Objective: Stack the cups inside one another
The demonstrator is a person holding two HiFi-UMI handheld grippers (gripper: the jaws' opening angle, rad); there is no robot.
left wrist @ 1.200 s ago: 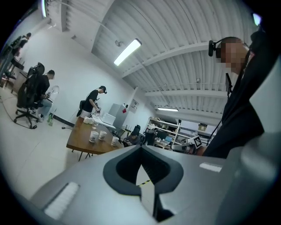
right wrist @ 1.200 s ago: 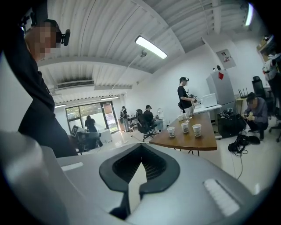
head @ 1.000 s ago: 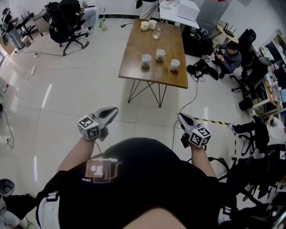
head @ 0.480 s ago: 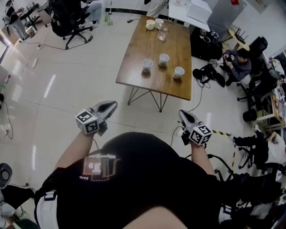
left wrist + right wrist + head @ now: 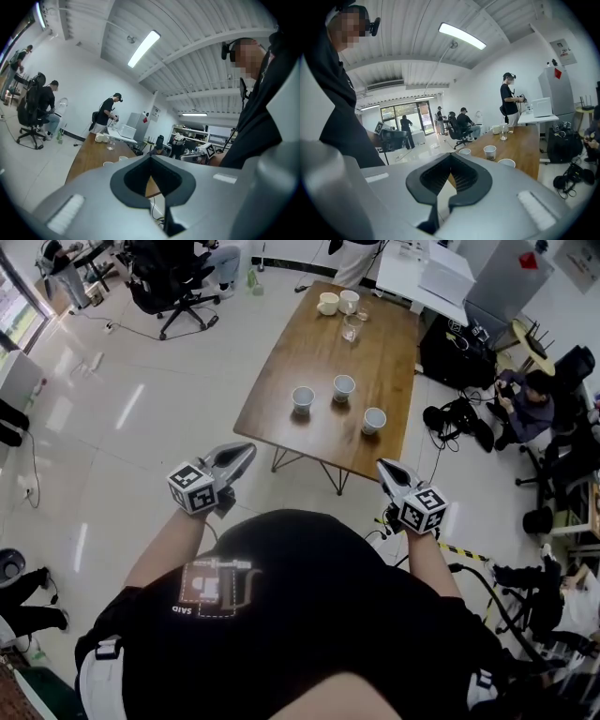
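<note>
While none is yet nested in another, three white cups stand upright on the near half of the wooden table (image 5: 319,352). The left cup (image 5: 302,398) is toward the left edge, the middle cup (image 5: 344,387) is slightly farther in near the centre line, and the right cup (image 5: 374,420) is closest to the near and right edges; all are apart. Left gripper (image 5: 246,450): jaws pressed together, nothing between them, held over the floor (image 5: 141,427) short of the near edge, well apart from every cup. Right gripper (image 5: 384,467): jaws likewise closed tip to tip, empty, by the near right corner; whether over table or floor is not determinable. Far end of the table: pair of cream cups (image 5: 328,303) side by side, contact not discernible, and a clear glass (image 5: 352,328) just nearer. Obscured: the person's black shirt (image 5: 309,615) fills the lower head view. In the left gripper view that gripper's grey body covers the near end, leaving only two cup rims. In the right gripper view the right cup is cut off below its rim. Standing person (image 5: 354,249) at the far end is cropped by the frame. Cup contents are too small to tell.
</note>
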